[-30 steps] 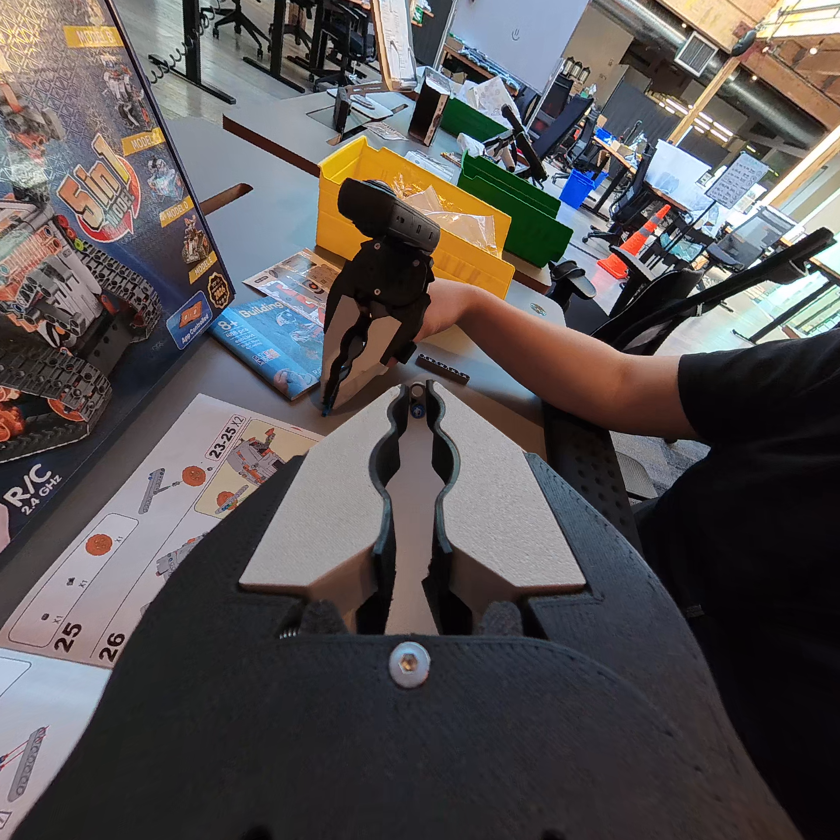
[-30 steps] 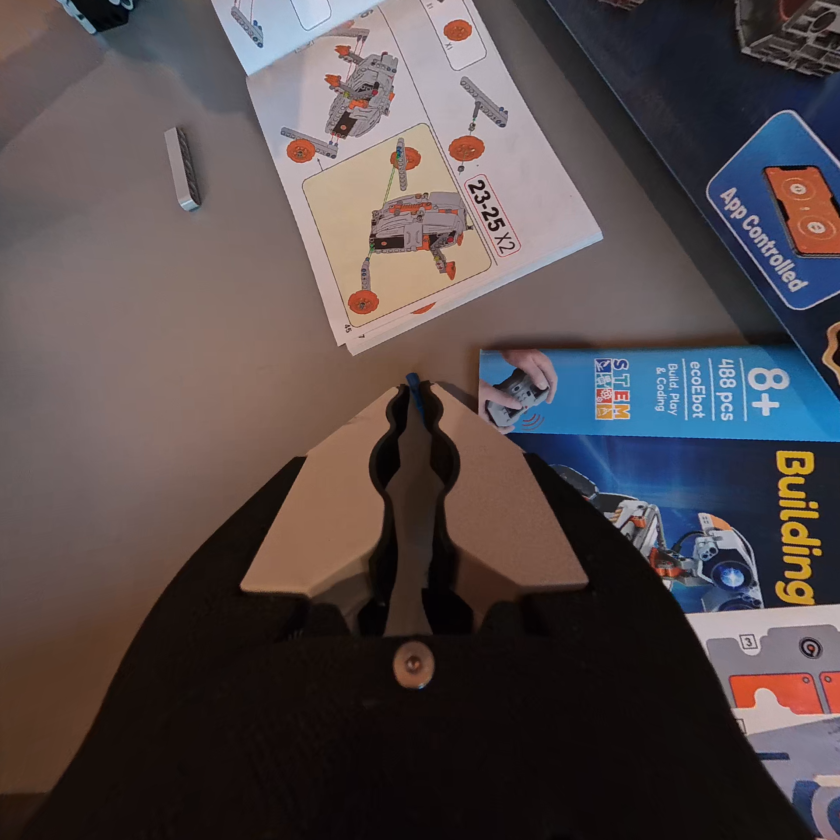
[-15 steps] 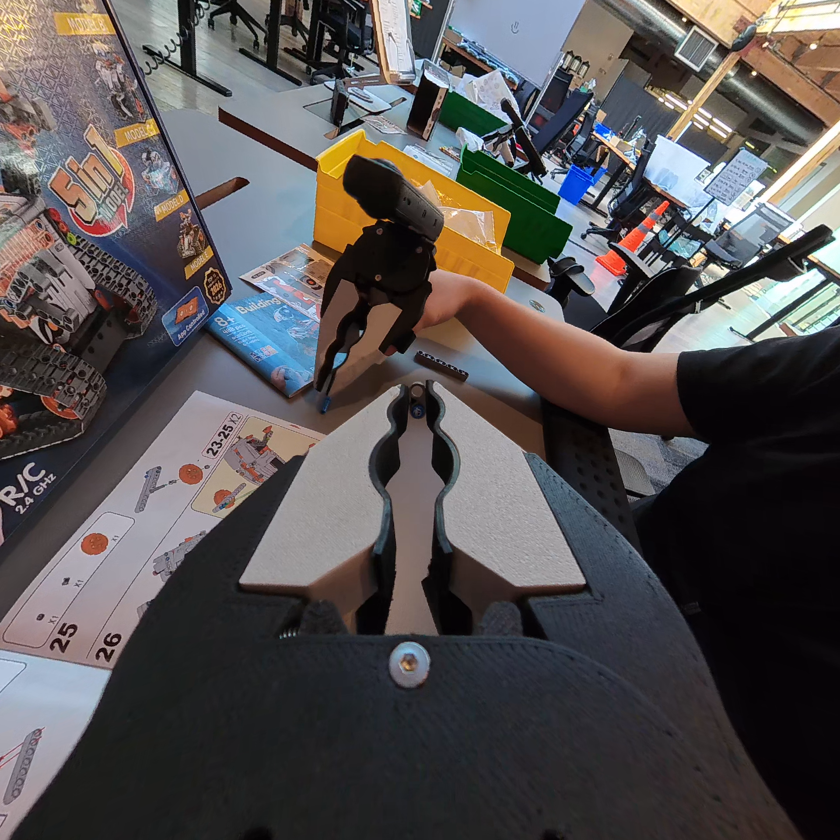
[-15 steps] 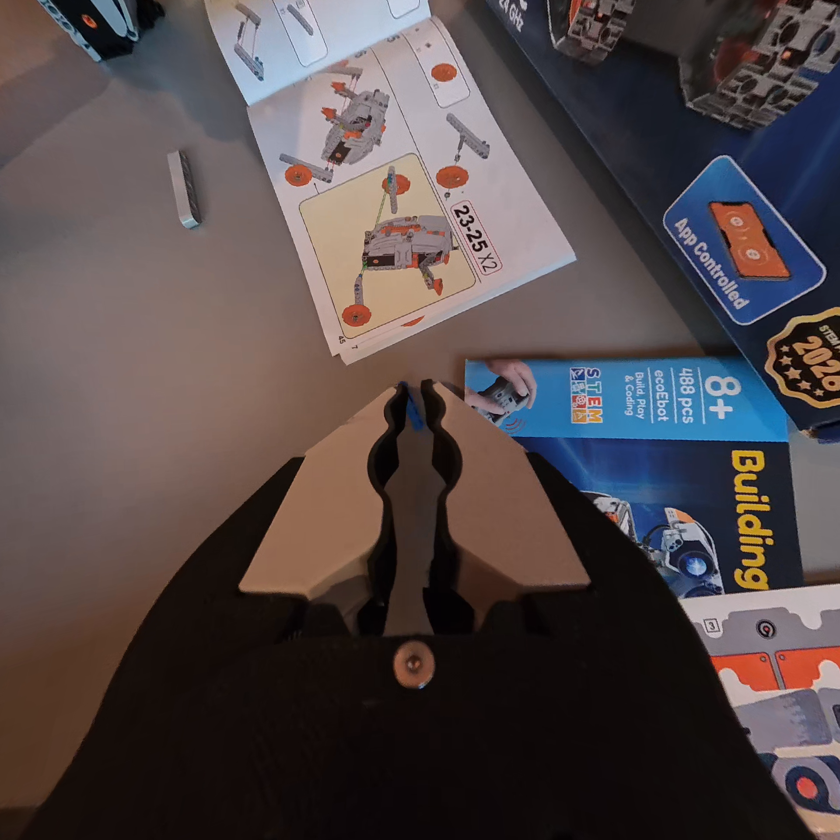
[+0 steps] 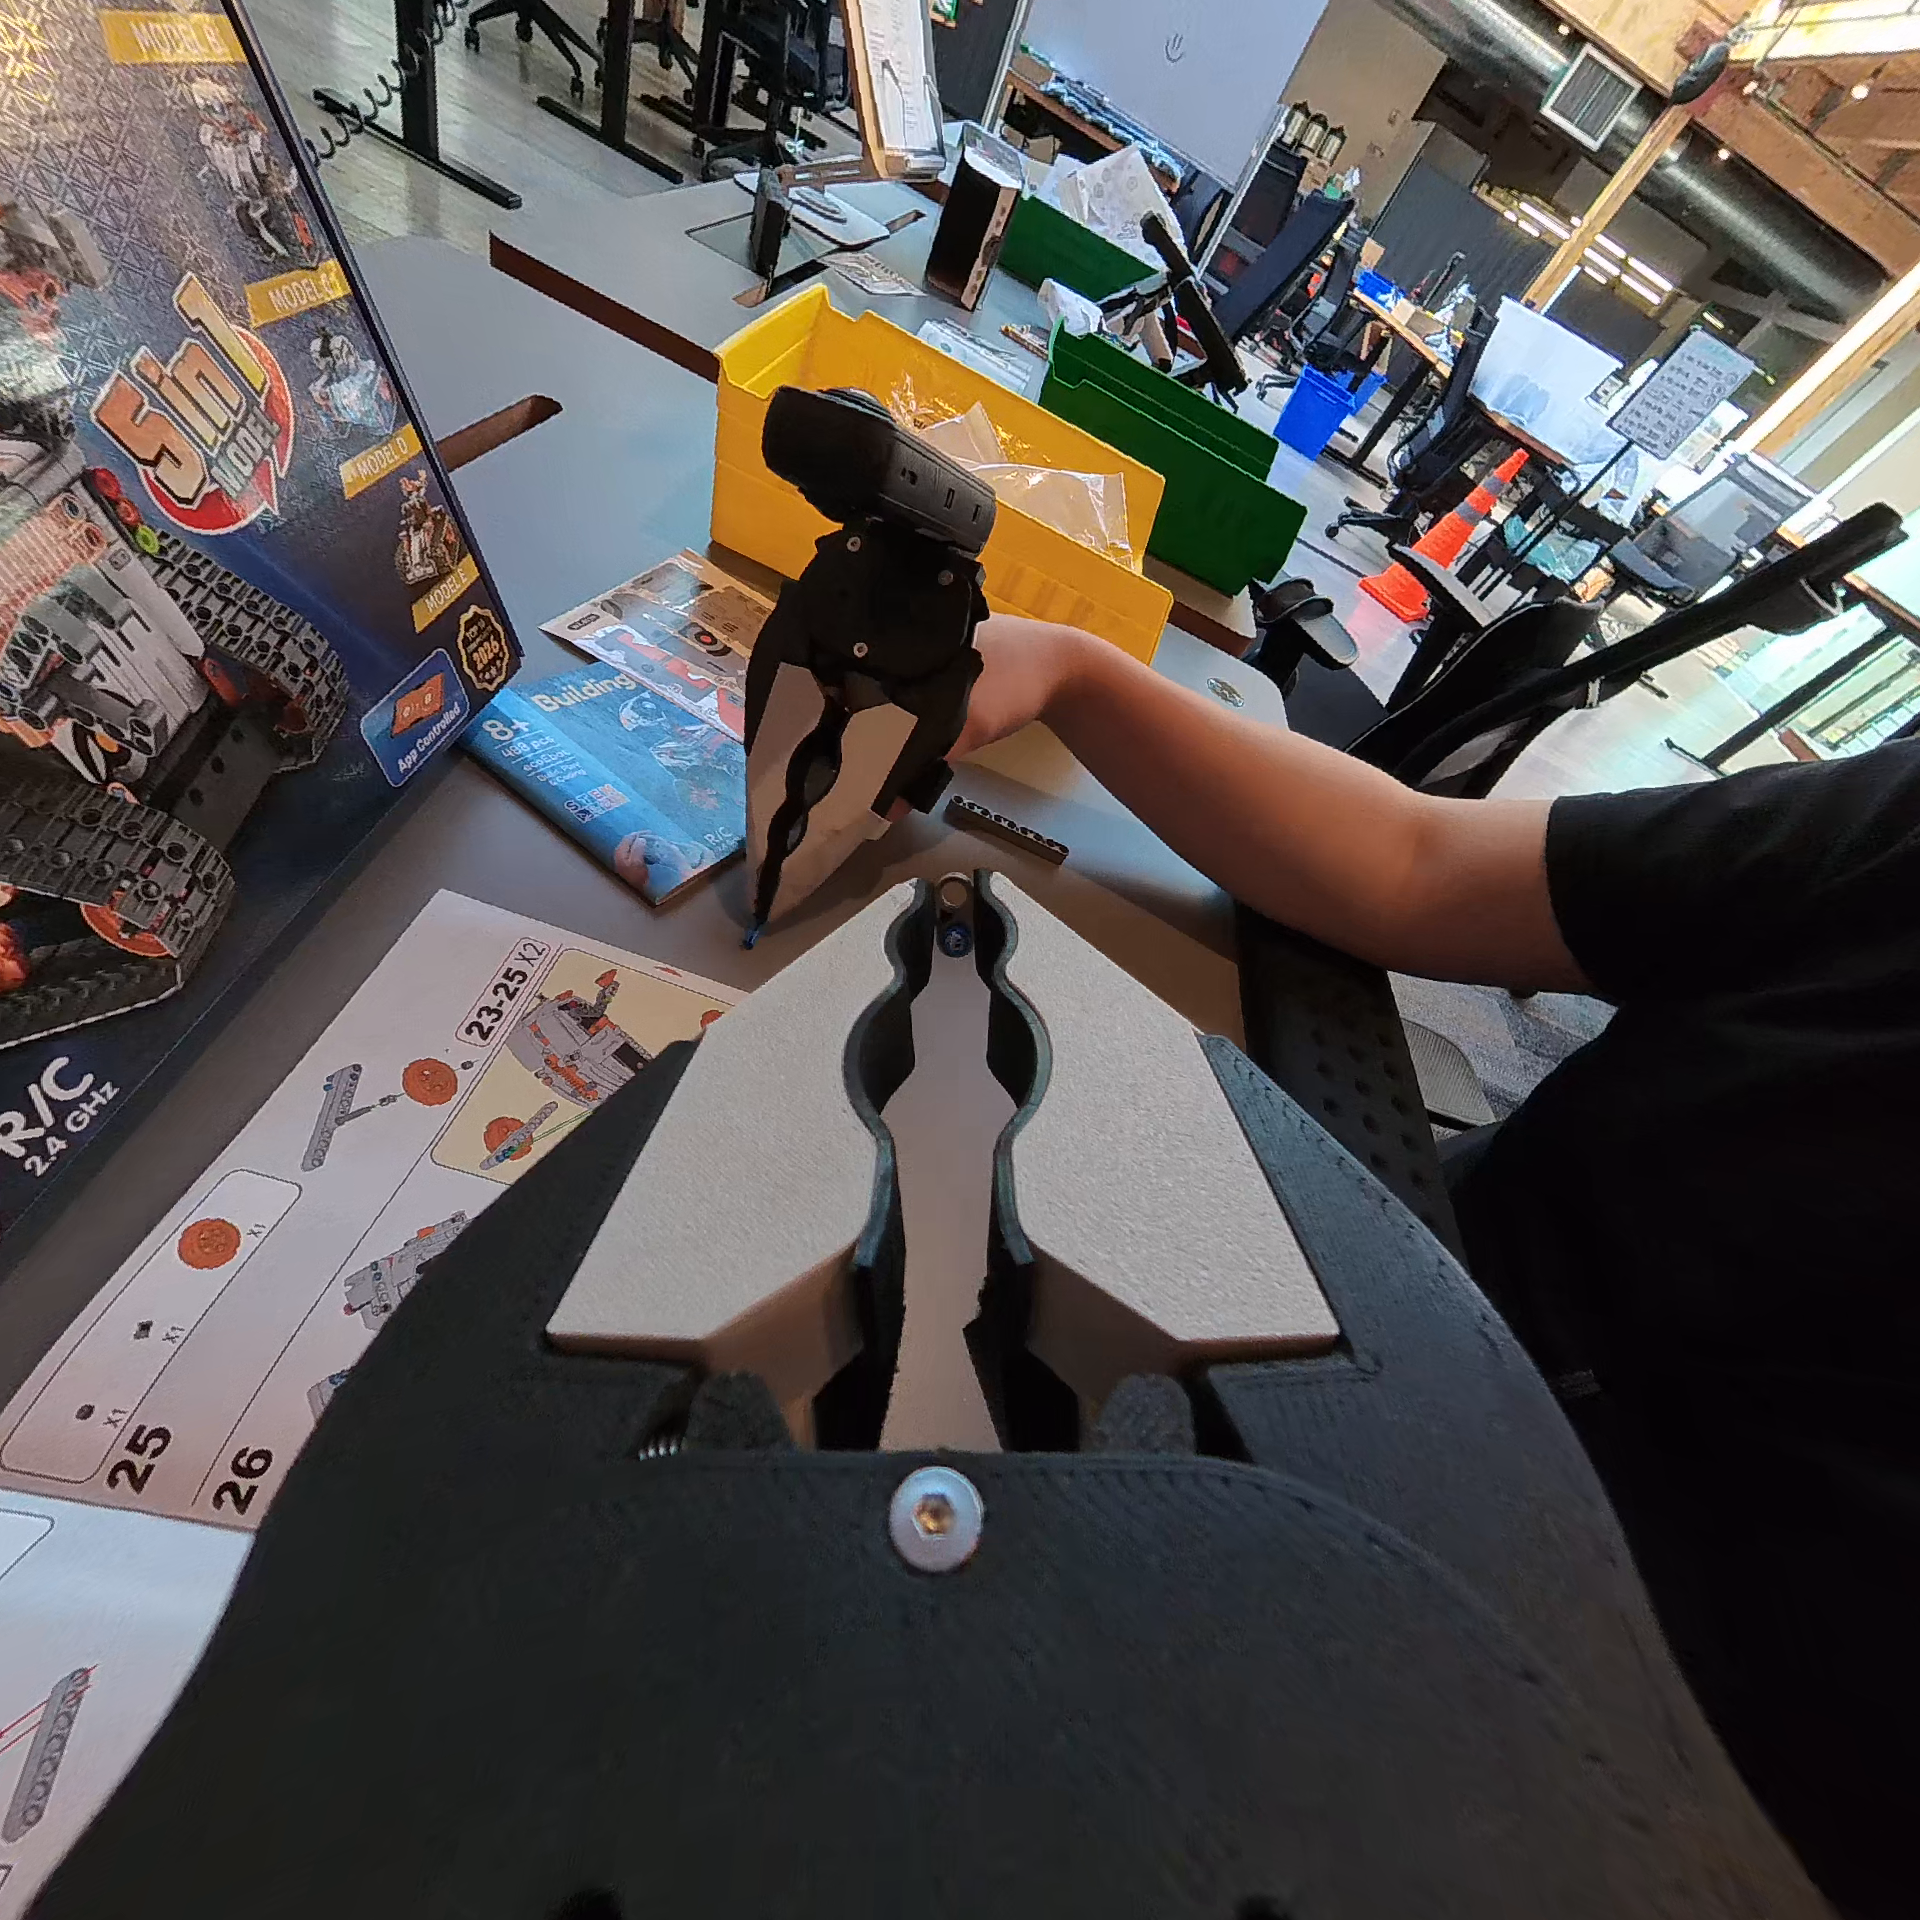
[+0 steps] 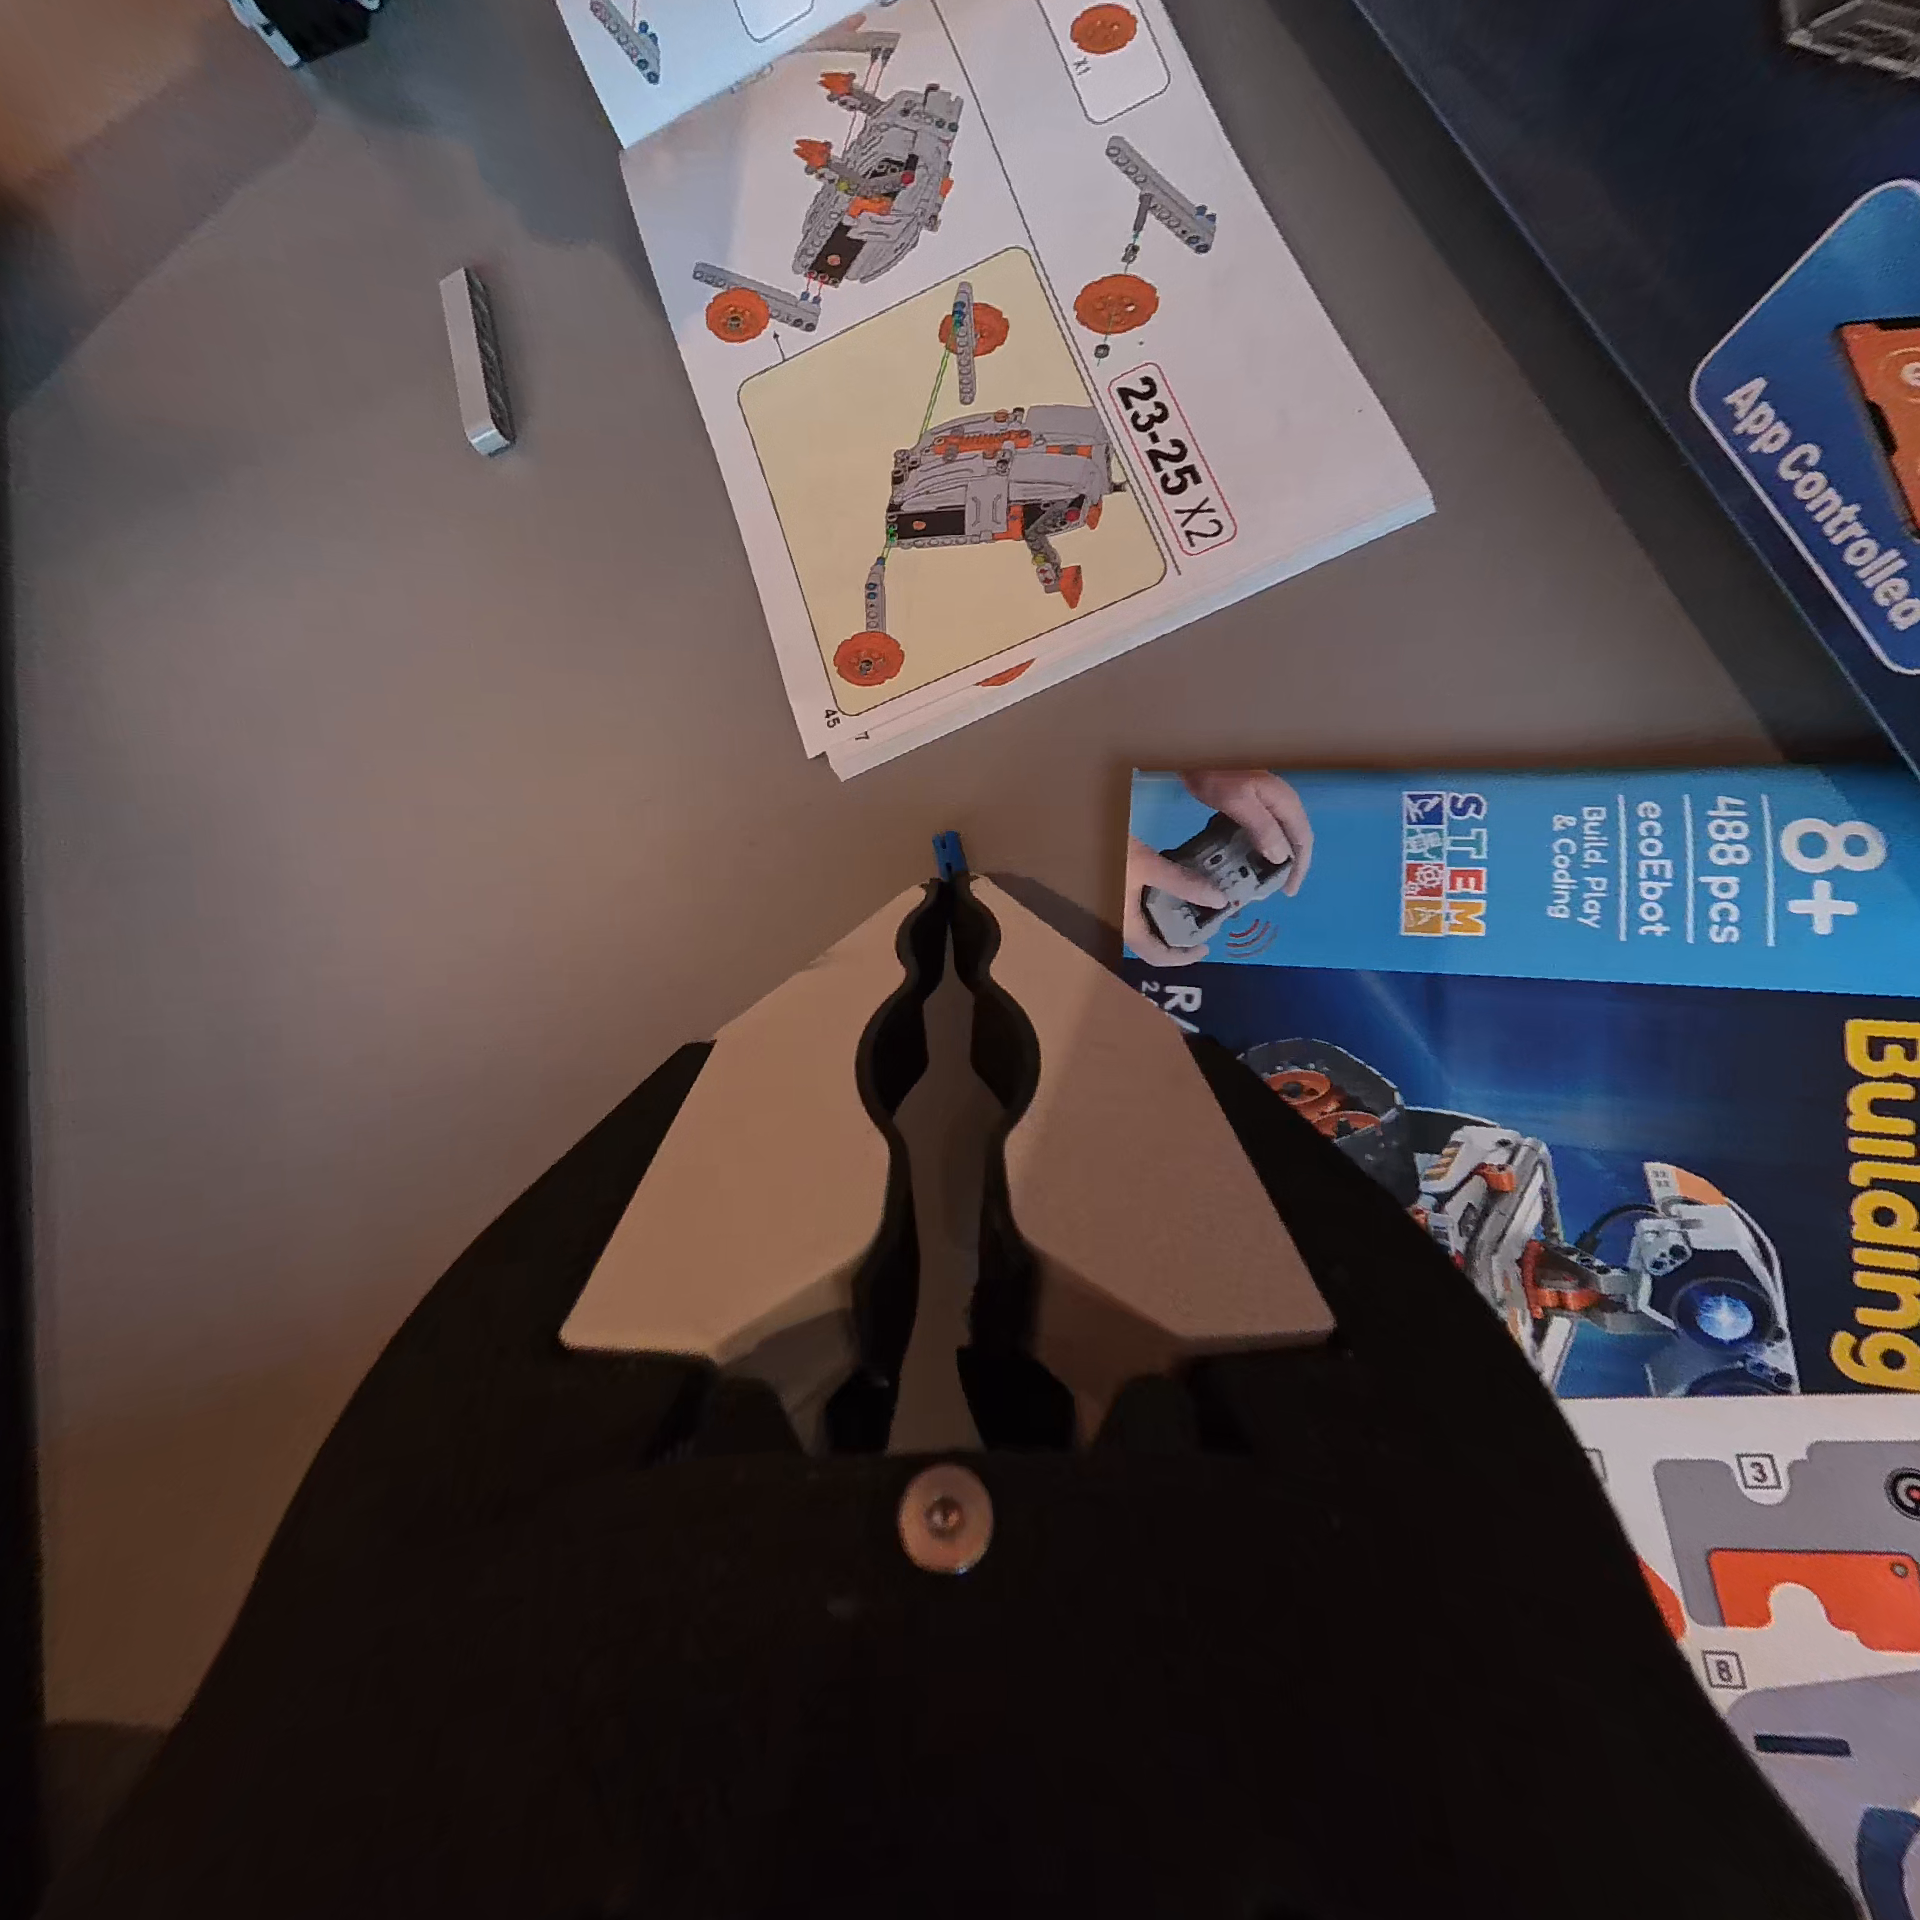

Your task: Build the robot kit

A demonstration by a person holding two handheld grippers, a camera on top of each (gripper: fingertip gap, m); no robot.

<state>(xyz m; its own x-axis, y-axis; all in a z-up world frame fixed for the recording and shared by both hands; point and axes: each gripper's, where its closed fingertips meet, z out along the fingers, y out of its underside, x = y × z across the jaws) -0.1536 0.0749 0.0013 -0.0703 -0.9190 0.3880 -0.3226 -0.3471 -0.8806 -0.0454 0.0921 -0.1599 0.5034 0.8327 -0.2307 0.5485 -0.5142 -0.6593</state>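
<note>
- The right gripper points down at the grey table, tilted a little forward; in the left wrist view a bare forearm reaches across from the person's side to carry it.
- It is clenched on a small blue pin, which sticks out just past the tips and sits right at the table surface; whether it touches the table, I cannot tell.
- The pin lies between the open manual ahead and the blue booklet just beside it on the right.
- A grey beam lies flat on the table well to the left of the pin, apart from the manual.
- The left gripper is held level and low, aimed across the table toward the right gripper.
- Its jaws are nearly closed, pinching a small grey piece with a blue pin in it right at the tips.
- A black beam lies on the table just beyond the left gripper's tips, beside the right gripper.
- A tall toy box stands at the left, and a yellow bin and green bin sit farther back.
</note>
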